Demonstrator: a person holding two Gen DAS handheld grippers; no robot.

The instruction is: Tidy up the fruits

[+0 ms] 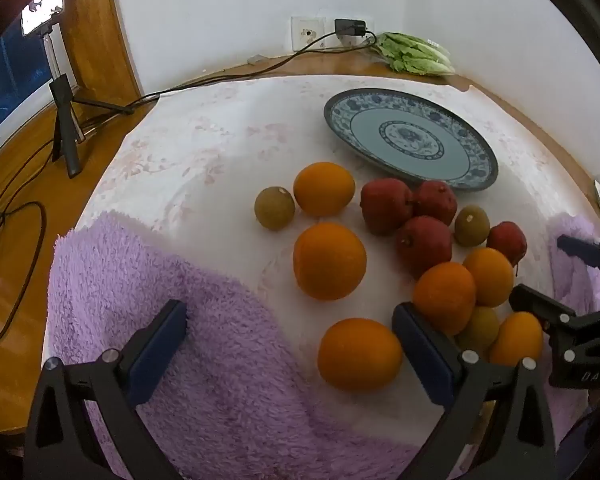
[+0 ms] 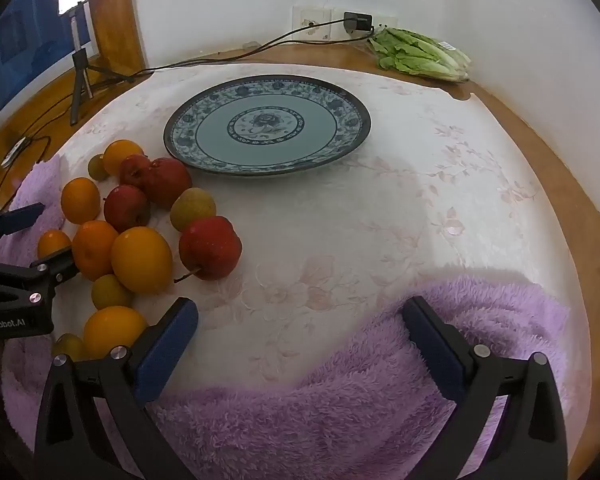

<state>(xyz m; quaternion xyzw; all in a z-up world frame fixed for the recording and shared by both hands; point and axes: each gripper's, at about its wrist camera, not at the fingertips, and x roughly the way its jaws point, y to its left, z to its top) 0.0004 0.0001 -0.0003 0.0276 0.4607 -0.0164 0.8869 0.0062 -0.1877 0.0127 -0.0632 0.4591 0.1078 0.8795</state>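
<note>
Several oranges [image 1: 329, 261], red apples [image 1: 386, 205] and small green-brown fruits [image 1: 275, 208] lie loose on the white floral cloth, just in front of an empty blue-and-white plate [image 1: 410, 136]. My left gripper [image 1: 290, 308] hovers open over the near edge of the pile, with one orange [image 1: 359, 354] beside its right finger. In the right wrist view the fruit pile [image 2: 142, 260] lies left of the plate [image 2: 266, 124]. My right gripper [image 2: 300, 306] stands open over bare cloth with nothing between its fingers. Each gripper shows in the other's view, the right one [image 1: 548, 268] and the left one [image 2: 48, 234].
A fluffy purple towel [image 1: 180, 320] [image 2: 380, 380] covers the near edge of the table. A bag of lettuce [image 2: 420, 54] lies at the back by the wall. A charger cable [image 1: 228, 76] runs from the wall socket to a phone tripod [image 1: 64, 120] at the left.
</note>
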